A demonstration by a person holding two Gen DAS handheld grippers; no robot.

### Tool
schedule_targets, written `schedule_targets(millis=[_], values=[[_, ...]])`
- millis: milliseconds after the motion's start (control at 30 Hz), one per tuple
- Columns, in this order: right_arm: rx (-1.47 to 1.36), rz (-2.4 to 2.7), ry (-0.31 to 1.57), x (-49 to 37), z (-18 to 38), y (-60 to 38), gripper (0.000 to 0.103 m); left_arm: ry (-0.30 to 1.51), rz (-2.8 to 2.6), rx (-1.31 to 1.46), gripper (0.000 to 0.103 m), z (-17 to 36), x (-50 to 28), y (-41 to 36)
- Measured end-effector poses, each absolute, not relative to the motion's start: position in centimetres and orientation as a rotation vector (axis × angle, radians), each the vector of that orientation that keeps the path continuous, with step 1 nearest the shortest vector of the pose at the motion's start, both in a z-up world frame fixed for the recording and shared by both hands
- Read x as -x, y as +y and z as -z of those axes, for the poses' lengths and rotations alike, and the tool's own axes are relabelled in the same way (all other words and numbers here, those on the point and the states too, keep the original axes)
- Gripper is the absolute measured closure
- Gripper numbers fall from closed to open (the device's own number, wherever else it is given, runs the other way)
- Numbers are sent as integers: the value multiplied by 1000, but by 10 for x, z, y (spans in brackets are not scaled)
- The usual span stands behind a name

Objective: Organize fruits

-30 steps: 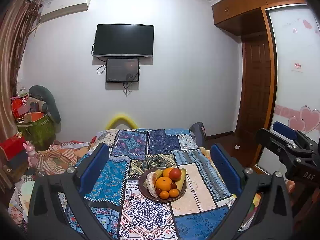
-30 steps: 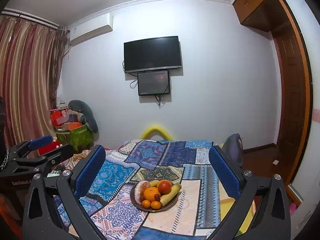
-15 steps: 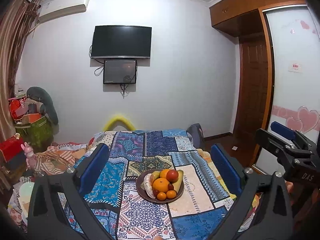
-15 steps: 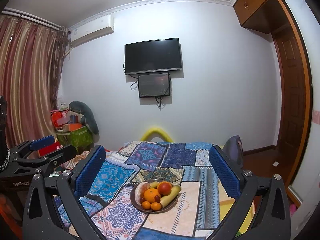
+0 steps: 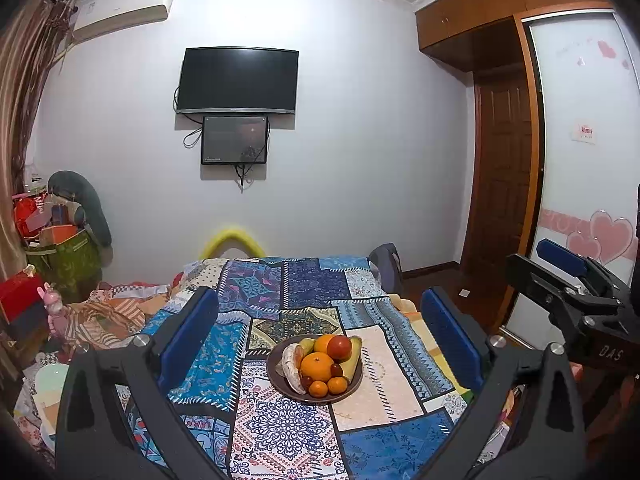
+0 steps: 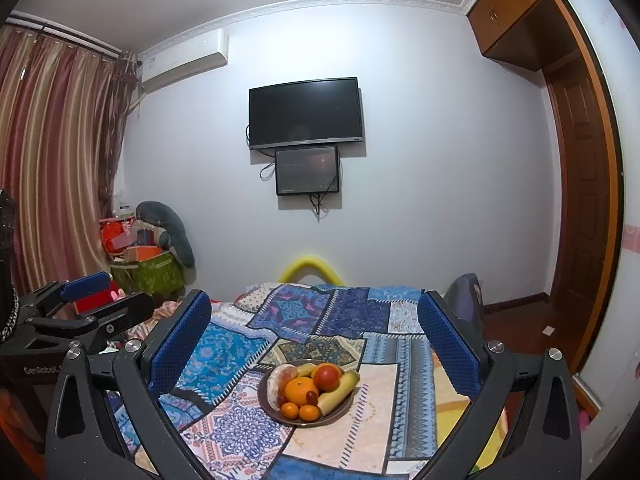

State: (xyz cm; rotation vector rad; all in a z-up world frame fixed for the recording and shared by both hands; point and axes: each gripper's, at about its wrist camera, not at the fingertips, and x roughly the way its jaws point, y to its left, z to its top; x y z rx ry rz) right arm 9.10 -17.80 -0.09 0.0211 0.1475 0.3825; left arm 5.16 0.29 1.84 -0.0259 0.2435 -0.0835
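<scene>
I hold both tongs above the near end of the bed (image 5: 312, 280), with the fruit plate (image 5: 276, 376) ahead of and below them, resting on the patchwork quilt (image 5: 280, 432) slightly nearer than the middle of the bed. The left tongs (image 5: 320, 336) stand wide open and grip nothing. The right tongs (image 6: 316, 336) are likewise fully spread and empty. In the left wrist view the right tongs appear at the right edge, well apart from the plate.

Contents of the plate, as far as I can tell:
- A large orange (image 5: 317, 366) near the centre, with two small mandarins (image 5: 328, 387) at the near rim.
- A red apple or tomato (image 5: 339, 347) on the far side; which it is I cannot tell.
- A banana (image 5: 352, 358) along the right rim.
- A pale, partly peeled fruit (image 5: 290, 364) along the left rim.
- Small dark red pieces, possibly grapes (image 5: 336, 370), between the others.

Handling judgement:
- The round citrus is probably firm and moderately heavy. Take it across its widest part, or it may roll out of the pads.
- The banana is soft-skinned and bruises easily. Take it at mid-length, pads across the short axis.
- The peeled fruit and grapes are fragile and slippery. Close lightly.
- The quilt is soft, so the plate may tilt if pressed at its rim.

Both tongs point forward and slightly downward, neither touching anything.
</scene>
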Motion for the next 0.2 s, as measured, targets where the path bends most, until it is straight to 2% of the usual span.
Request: schedule_targets(millis=[200], values=[[-19, -381, 151, -92, 2, -178, 0, 247, 82, 25, 0, -17, -54, 2]])
